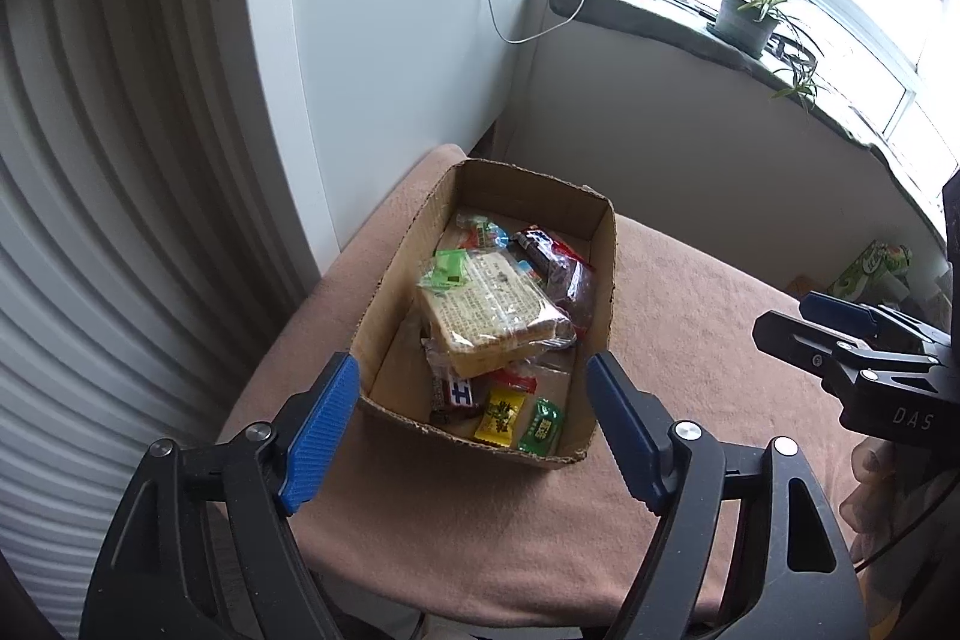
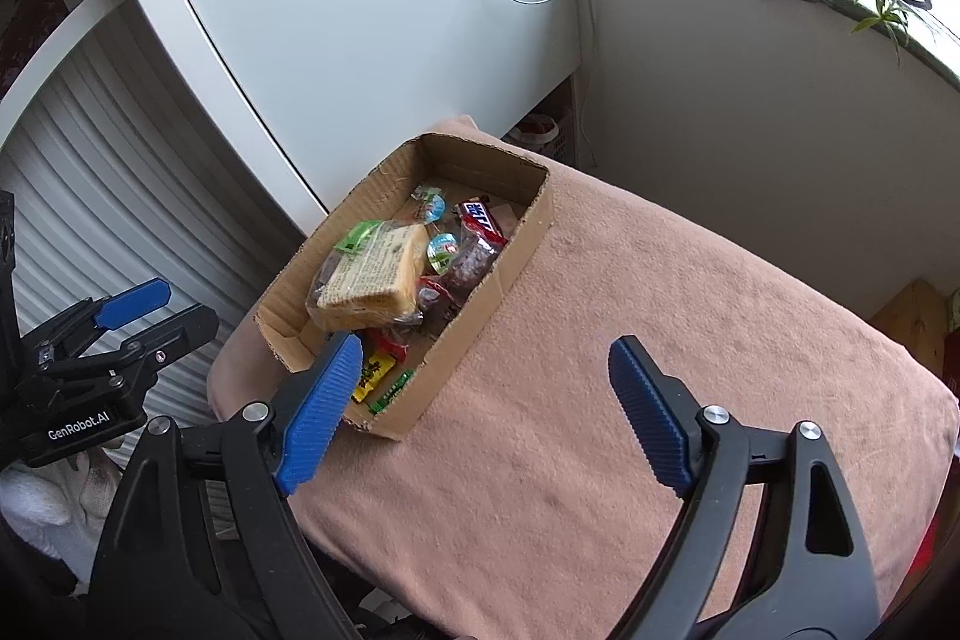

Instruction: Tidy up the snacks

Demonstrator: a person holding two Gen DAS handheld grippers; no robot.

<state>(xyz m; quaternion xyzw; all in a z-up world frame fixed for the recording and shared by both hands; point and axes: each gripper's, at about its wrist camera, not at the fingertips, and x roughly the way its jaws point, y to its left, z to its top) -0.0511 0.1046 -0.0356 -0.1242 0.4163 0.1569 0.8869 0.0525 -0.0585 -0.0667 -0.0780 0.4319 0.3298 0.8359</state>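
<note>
A pink-brown blanket (image 1: 690,316) covers the flat surface that carries everything. On it, towards the corner by the white cabinet (image 1: 384,40), stands an open cardboard box (image 1: 393,280) filled with wrapped snacks. The largest of these is a bagged sandwich of sliced bread (image 1: 486,316) lying on top of the pile; behind it lies a dark chocolate bar (image 1: 543,250), and at the near end of the box a yellow candy packet (image 1: 500,415) lies just beside a green candy packet (image 1: 542,425).

The left gripper (image 1: 471,430) stands with its blue pads wide apart and nothing between them; the box's near end appears in the gap beyond the tips, untouched. The right gripper (image 2: 486,403) is likewise spread wide and empty, over bare blanket, with the box just beyond its left pad.
</note>
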